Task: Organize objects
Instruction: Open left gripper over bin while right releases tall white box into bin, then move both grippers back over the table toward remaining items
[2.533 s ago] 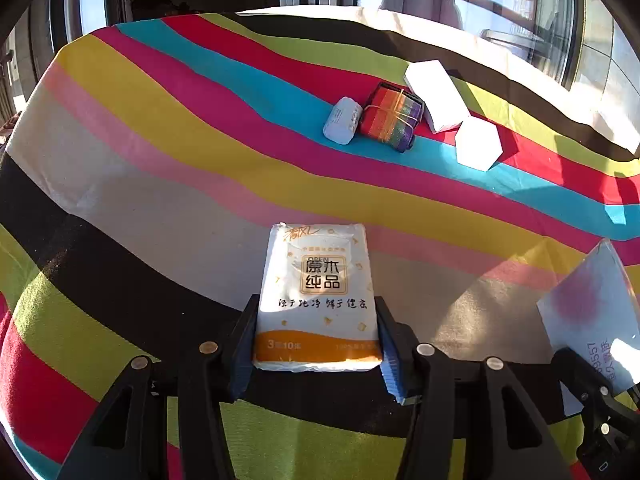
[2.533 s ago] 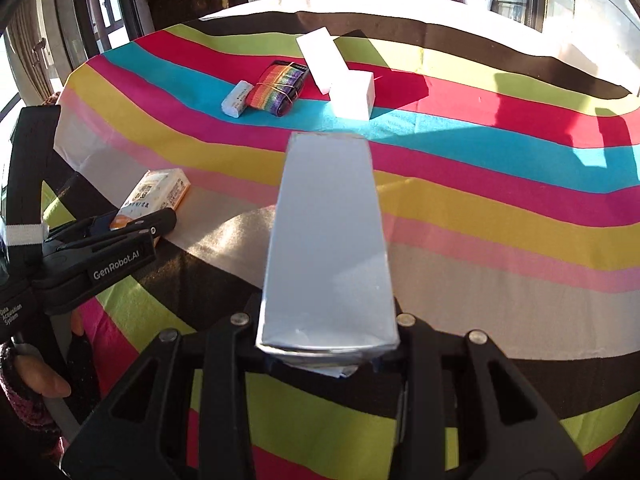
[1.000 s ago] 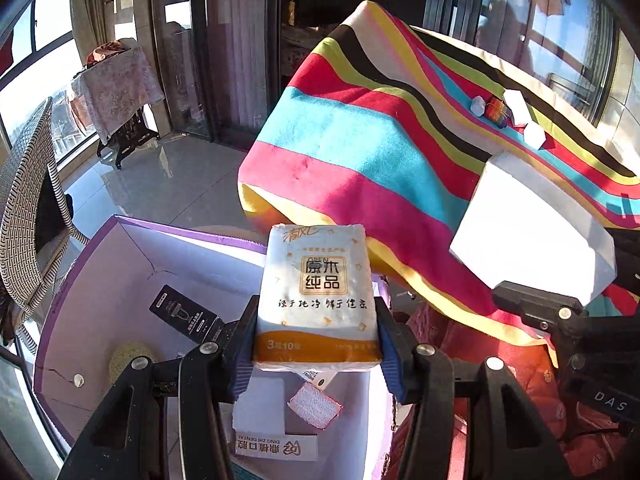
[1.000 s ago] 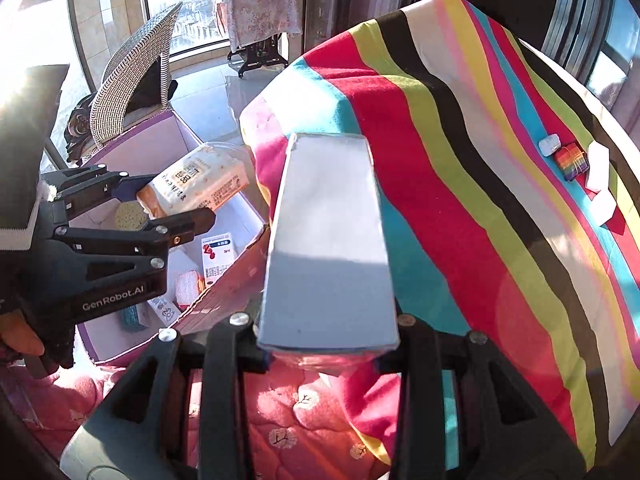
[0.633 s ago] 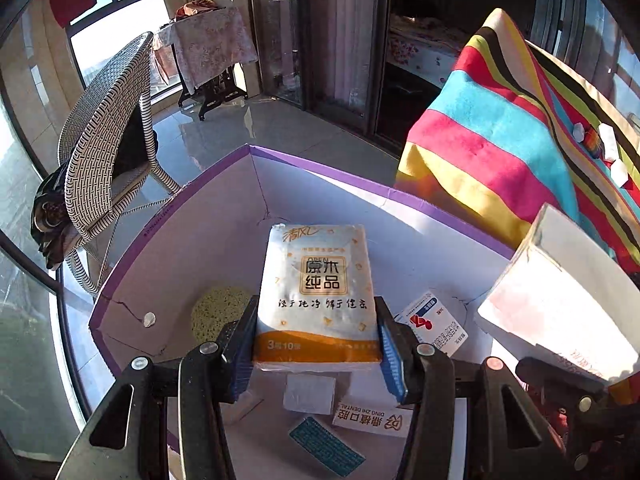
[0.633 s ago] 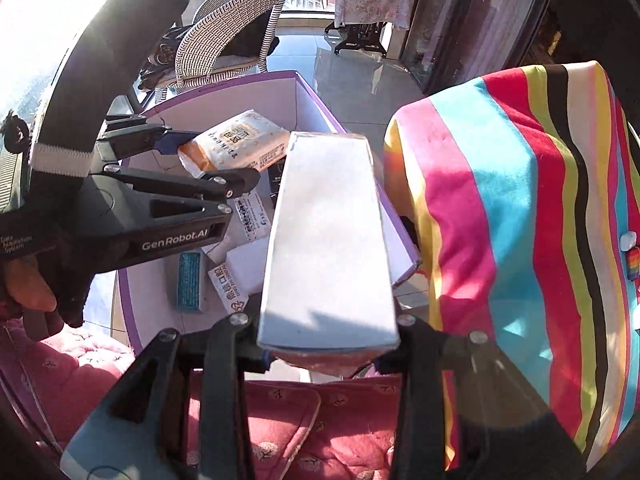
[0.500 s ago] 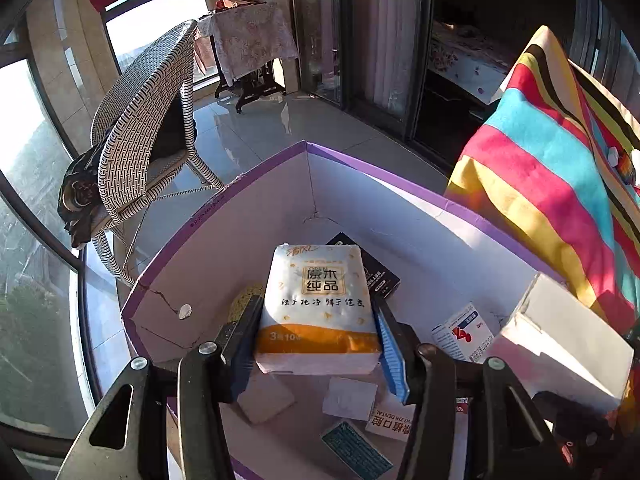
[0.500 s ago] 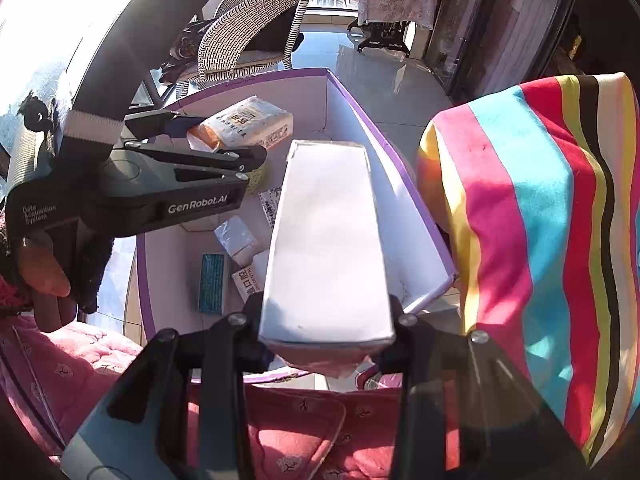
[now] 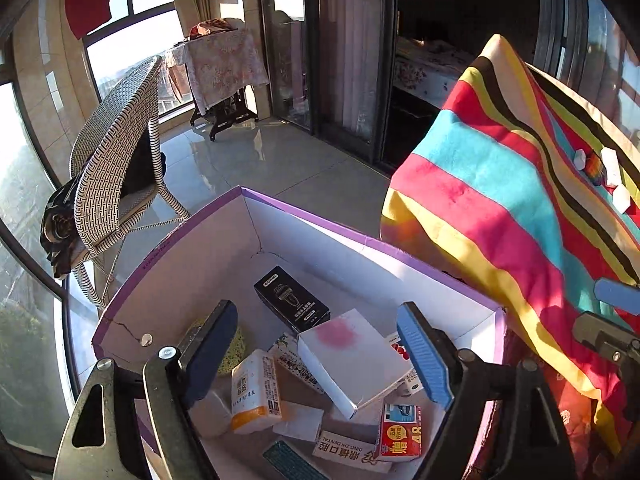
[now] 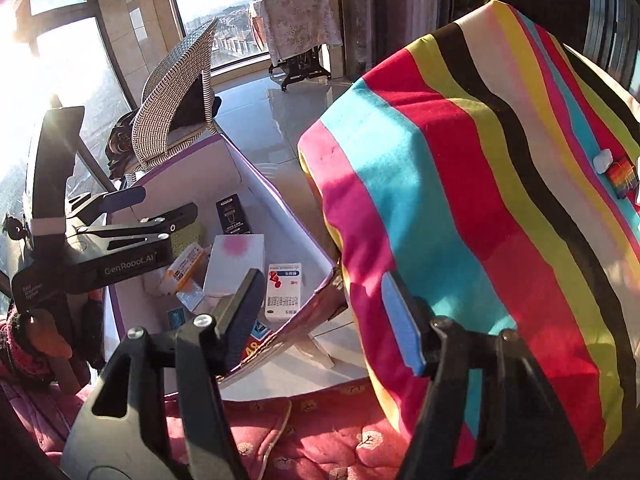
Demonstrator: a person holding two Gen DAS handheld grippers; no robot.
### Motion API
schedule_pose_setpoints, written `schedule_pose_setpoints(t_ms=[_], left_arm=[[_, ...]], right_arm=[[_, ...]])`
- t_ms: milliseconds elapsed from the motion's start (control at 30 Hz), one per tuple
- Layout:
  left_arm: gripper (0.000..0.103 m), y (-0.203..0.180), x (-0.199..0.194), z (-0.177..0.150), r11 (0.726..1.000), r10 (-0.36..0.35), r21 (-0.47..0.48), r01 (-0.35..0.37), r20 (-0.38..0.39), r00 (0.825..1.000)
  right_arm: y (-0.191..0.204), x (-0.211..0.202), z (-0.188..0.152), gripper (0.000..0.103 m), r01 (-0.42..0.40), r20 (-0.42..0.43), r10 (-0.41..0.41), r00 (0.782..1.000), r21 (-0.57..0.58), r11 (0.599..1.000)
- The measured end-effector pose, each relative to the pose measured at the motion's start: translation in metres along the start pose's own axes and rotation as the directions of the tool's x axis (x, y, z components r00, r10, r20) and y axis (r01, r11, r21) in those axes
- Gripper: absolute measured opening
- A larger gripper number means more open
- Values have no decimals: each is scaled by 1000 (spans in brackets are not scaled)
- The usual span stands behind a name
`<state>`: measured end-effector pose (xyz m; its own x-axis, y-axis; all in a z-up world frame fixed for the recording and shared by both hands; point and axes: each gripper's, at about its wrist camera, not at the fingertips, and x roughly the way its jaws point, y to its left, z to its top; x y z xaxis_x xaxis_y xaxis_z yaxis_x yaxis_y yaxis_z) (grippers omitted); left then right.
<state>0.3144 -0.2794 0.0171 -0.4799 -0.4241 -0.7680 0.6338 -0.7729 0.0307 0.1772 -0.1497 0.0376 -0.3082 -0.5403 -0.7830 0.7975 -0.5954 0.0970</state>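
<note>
A white carton with a purple rim [image 9: 320, 220] stands on the floor beside the striped table. In it lie the orange-and-white tissue pack [image 9: 254, 396] and the white box with a pink blotch [image 9: 352, 356], both free of any grip. My left gripper [image 9: 316, 344] hovers over the carton, its jaws opening, with nothing between them. My right gripper [image 10: 322, 316] hangs above the carton's near corner [image 10: 320, 280], jaws opening and empty too. From the right wrist I see the left gripper [image 10: 148, 208], the white box [image 10: 236, 264] and the tissue pack [image 10: 186, 266].
The carton also holds a black box [image 9: 292, 300], a red box [image 9: 400, 432] and a medicine box [image 10: 284, 292]. The table's striped cloth [image 9: 500, 208] hangs at the right, with small white items and a rainbow pouch [image 9: 596, 166] on top. A wicker chair [image 9: 116, 176] stands behind.
Both grippers swung from the table to over the carton and opened. The tissue pack dropped out of the left one and the white box out of the right one into the carton.
</note>
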Motion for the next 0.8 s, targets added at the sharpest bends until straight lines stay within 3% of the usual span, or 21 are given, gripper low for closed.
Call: schedule_pose_setpoints(t_ms=[100, 233, 333, 400, 467, 533, 600, 667, 733, 800], left_arm=[[83, -23, -5, 0, 998, -25, 57, 24, 13, 1000], [83, -44, -10, 6, 994, -68, 86, 65, 32, 997], [85, -76, -16, 21, 982, -140, 136, 130, 67, 988], [87, -111, -12, 35, 953, -245, 194, 234, 35, 969], [87, -153, -4, 46, 912, -335, 243, 329, -17, 942], [87, -196, 8, 57, 868, -406, 279, 410, -75, 911], [87, -244, 22, 67, 832, -440, 317, 454, -120, 890], [87, -285, 36, 76, 808, -454, 348, 475, -144, 879], [87, -317, 51, 84, 806, -437, 362, 469, -170, 883], [87, -340, 63, 90, 802, -443, 348, 486, -201, 874]], right_arm=[[-26, -6, -3, 68, 23, 7, -24, 1000, 91, 996], [-37, -12, -6, 68, 10, 31, -13, 999, 89, 996], [-60, -33, -6, 68, 89, 106, -96, 990, 68, 994], [-92, -42, -4, 71, 183, 125, -192, 973, 83, 980], [-144, -46, -4, 78, 290, 107, -306, 946, 137, 947], [-206, -43, -5, 82, 415, 45, -435, 899, 229, 881], [-272, -37, -6, 82, 488, -47, -501, 864, 325, 811], [-325, -35, -7, 82, 499, -101, -508, 855, 423, 756], [-364, -35, -3, 82, 496, -121, -511, 851, 503, 708], [-388, -29, 7, 82, 493, -131, -510, 850, 538, 684]])
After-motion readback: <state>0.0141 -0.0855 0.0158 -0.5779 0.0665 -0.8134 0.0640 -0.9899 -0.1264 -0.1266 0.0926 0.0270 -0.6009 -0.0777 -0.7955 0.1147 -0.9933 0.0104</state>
